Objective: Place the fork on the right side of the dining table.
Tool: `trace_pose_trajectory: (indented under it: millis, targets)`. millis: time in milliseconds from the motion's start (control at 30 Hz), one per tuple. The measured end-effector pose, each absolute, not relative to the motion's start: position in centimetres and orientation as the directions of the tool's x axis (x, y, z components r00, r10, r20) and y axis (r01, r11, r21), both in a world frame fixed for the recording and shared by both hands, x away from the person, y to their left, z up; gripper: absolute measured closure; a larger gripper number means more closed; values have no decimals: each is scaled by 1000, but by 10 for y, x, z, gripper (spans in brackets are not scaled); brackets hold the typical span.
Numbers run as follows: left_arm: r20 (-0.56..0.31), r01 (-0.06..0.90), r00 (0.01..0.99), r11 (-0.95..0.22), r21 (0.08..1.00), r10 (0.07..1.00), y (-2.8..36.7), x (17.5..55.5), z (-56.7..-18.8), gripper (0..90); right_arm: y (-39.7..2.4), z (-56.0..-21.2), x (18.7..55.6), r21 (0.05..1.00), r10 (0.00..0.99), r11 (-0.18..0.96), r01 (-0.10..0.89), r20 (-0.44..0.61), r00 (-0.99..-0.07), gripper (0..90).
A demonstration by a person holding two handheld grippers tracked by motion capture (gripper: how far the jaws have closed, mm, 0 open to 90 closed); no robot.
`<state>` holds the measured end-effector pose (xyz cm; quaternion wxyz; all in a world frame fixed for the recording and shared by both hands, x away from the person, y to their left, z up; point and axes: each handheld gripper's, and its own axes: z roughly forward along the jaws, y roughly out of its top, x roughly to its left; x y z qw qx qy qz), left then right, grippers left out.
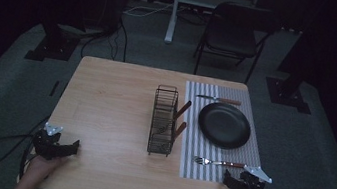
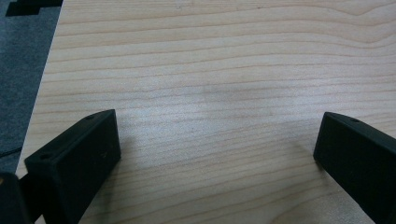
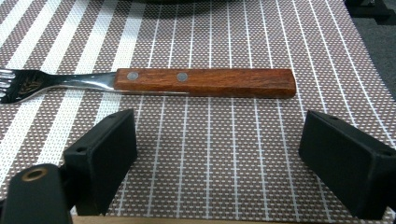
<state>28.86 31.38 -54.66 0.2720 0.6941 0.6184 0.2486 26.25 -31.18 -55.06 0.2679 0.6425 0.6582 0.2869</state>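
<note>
My right gripper [image 3: 219, 154] sits jaws spread at the striped placemat's [image 3: 280, 28] near edge, just short of the wooden-handled fork [image 3: 205, 82] lying crosswise ahead, probably lined up to take it, while my left gripper [image 2: 217, 154] idles spread over bare table [image 2: 210, 56].

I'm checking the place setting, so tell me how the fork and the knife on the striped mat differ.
The fork lies at the mat's near edge, below the black plate; the knife lies at the far edge, above it. The fork ends in tines, the knife in a blade. The right claw sits open just short of the fork; the knife is farther off. Both have wooden handles pointing right.
</note>
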Motion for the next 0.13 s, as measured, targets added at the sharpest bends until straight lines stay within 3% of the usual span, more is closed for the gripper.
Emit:
trace_pose_trajectory:
  millis: [133]
  targets:
    - [8, 723, 111, -87, 685, 994, 314, 289, -547, 6, -312, -551, 263, 722, 999, 10, 692, 16, -31, 111]
